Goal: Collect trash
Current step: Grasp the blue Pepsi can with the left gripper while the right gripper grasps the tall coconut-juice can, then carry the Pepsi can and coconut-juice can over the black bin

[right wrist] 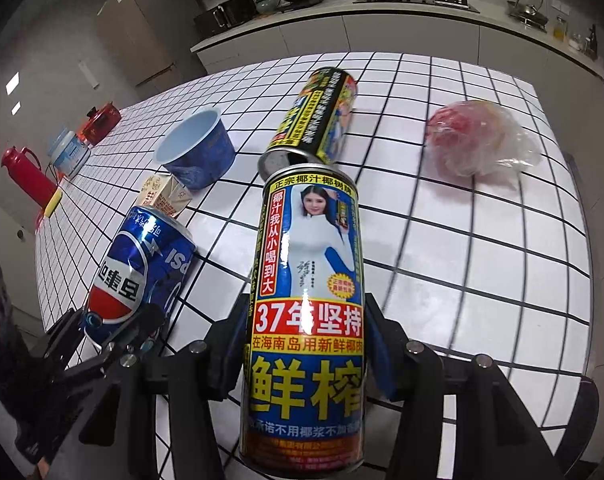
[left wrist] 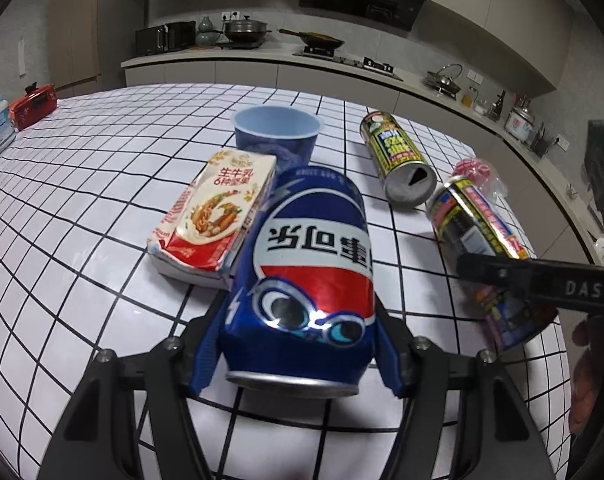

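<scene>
Between the blue pads of the left gripper point(left wrist: 302, 320): one dented blue, red and white aluminium cola can point(left wrist: 307, 280), lying lengthwise along the fingers, base toward the camera, jaws partly closed and pressing its flanks.

Between the blue pads of the right gripper point(right wrist: 305, 344): one tall yellow, blue and black printed coconut-juice can point(right wrist: 305, 320), also lengthwise, jaws closed in on its sides (whether the pads bear firmly cannot be told).

Just beside the cola can, left: one flattened red and white paper milk carton point(left wrist: 210, 220), touching or nearly touching it.

Beyond both: one empty blue plastic cup point(left wrist: 278, 130), upright.

Near the right gripper's far end: one second yellow and black juice can point(right wrist: 313, 120), on its side, its open end just beside the held can's top.

Well apart, right: one crumpled clear plastic bag with red contents point(right wrist: 473, 140).

Under all: white tablecloth with black grid point(left wrist: 82, 200).

Hazards, judged:
- Both cans are smooth and gripped along their length; either could slip forward out of the pads if tilted further.
- The dented cola can may crush and loosen.
- Lifting the right can may knock the second can and set it rolling.
- No bin is in view.
</scene>
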